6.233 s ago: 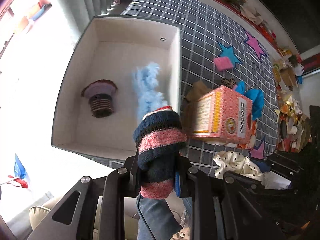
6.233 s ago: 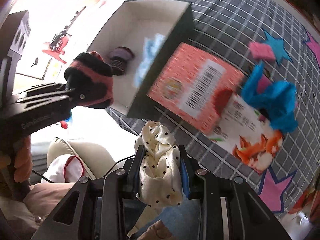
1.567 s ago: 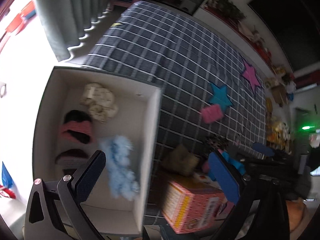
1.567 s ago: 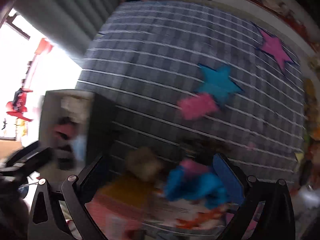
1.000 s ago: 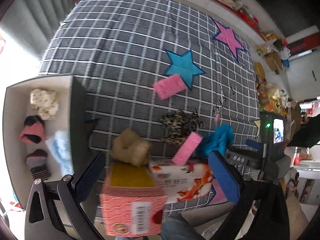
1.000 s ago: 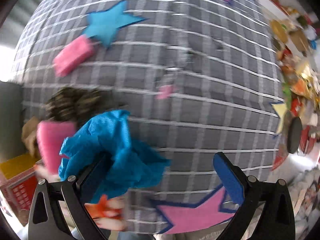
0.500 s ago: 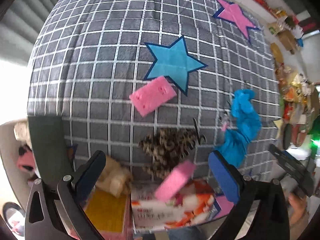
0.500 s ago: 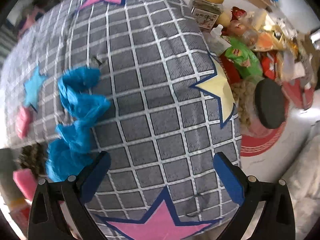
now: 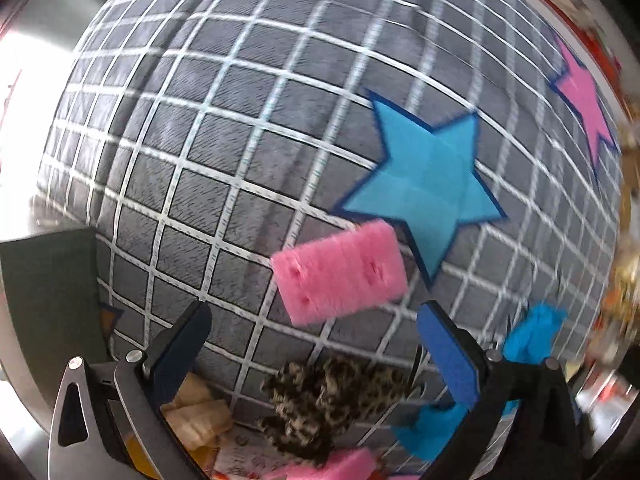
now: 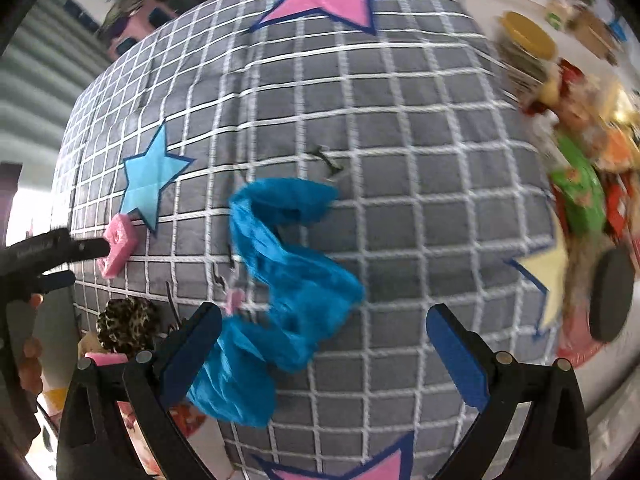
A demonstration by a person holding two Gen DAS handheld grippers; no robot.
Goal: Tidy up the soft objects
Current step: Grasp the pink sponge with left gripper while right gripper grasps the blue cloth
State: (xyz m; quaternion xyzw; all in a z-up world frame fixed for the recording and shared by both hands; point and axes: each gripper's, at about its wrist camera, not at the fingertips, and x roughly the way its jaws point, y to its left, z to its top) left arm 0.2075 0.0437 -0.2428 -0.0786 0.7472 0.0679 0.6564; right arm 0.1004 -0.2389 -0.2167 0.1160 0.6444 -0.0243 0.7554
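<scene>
My left gripper (image 9: 316, 344) is open and empty, just short of a pink sponge (image 9: 340, 270) lying on the grey checked cloth (image 9: 224, 152). A leopard-print scrunchie (image 9: 328, 404) lies below the sponge, between my fingers. My right gripper (image 10: 324, 348) is open and empty over a crumpled blue cloth (image 10: 280, 280). The right wrist view also shows the pink sponge (image 10: 118, 246), the left gripper (image 10: 60, 256) beside it, and the scrunchie (image 10: 126, 326). The blue cloth shows at the left view's lower right (image 9: 528, 340).
A dark box wall (image 9: 48, 320) stands at the left. A tan soft lump (image 9: 196, 412) and a second pink sponge (image 9: 340, 464) lie on printed cartons at the near edge. Jars and snack packets (image 10: 576, 192) crowd the table's right side.
Both grippers have moved closer to the cloth. The left has closed in on the pink sponge; the right has moved in over the blue cloth. Both stay open and empty.
</scene>
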